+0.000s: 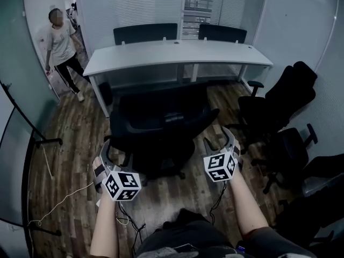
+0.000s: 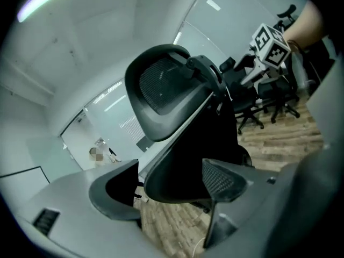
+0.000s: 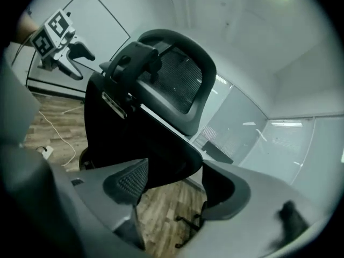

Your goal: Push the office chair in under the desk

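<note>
A black office chair (image 1: 161,123) with a mesh headrest stands on the wood floor in front of the long white desk (image 1: 177,52), its back toward me. My left gripper (image 1: 115,153) is at the left side of the chair's back and my right gripper (image 1: 219,140) at the right side. Both stand open. In the left gripper view the edge of the chair's back (image 2: 177,160) shows in the wide gap of the left gripper (image 2: 169,190), with no pad pressing on it. The right gripper (image 3: 174,187) shows the chair's back (image 3: 150,144) the same way.
Several more black chairs (image 1: 279,109) crowd the right side, and two others (image 1: 145,33) sit behind the desk. A person (image 1: 62,47) stands at the back left by a doorway. A light stand's legs (image 1: 45,141) and a white cable (image 1: 64,200) lie on the floor at the left.
</note>
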Tool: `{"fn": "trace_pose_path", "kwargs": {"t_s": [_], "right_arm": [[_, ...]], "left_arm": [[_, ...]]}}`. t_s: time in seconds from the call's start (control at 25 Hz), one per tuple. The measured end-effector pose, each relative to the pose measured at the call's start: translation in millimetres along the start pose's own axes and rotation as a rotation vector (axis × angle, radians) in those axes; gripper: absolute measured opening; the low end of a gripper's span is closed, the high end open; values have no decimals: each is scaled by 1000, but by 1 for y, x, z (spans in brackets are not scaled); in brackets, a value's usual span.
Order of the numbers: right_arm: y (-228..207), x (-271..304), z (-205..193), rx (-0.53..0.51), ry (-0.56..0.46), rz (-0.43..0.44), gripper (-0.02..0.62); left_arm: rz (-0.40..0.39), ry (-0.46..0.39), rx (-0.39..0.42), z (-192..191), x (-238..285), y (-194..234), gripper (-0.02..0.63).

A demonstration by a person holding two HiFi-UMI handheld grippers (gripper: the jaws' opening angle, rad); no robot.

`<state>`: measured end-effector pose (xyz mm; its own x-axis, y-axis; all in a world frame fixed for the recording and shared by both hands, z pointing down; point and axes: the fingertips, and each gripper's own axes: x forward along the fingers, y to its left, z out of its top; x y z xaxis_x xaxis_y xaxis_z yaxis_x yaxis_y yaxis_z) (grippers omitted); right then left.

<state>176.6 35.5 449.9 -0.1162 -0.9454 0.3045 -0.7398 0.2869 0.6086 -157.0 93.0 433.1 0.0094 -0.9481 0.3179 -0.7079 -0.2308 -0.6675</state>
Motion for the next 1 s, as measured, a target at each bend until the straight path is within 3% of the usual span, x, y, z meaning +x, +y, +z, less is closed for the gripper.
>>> {"fn": "trace_pose_path", "kwargs": {"t_s": [0.36,0.52,0.6,0.84,1.0], "right_arm": [[-23,55,-2,-145,23,-55,296],[-16,75,9,-216,-36,-20,296],[-12,83,15,-250,-58,-16,296],[-14,98,25,-295,-103,-63,295],[-15,107,32,-341,-118,-49,295]], "left_arm": [[-5,86,145,-14,48,-3,357],[20,87,152,-12,64,2,354],[28,83,165,-10,69,5,296],[-3,75,212,-8,79,8,278],[3,84,227,-8,91,17,275]]}}
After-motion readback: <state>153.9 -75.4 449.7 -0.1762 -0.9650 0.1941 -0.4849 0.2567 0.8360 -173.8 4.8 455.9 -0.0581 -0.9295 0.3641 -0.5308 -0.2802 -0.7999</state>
